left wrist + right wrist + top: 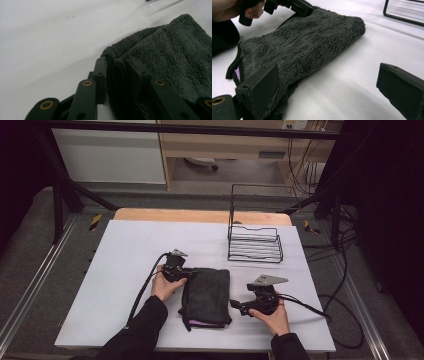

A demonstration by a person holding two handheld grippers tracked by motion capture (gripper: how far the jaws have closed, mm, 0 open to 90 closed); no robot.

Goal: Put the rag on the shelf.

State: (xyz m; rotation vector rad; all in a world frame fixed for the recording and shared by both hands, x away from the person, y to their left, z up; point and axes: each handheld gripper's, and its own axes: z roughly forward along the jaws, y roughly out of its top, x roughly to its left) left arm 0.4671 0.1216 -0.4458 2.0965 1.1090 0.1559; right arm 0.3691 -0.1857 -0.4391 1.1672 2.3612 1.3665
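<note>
Dark grey fleece towel [206,295], folded, lies at the lower middle of the high view. The left gripper [116,66] pinches its corner fold; the right gripper [329,87] gapes open at its edge. A purple lining [237,72] peeks out lower left.

Dark grey fleecy towel [206,295] with purple lining, white table [125,270].

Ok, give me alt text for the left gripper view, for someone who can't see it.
The left gripper has its two black jaws closed on a folded edge of a dark grey fluffy towel. The towel lies on a white table, spreading to the right.
</note>
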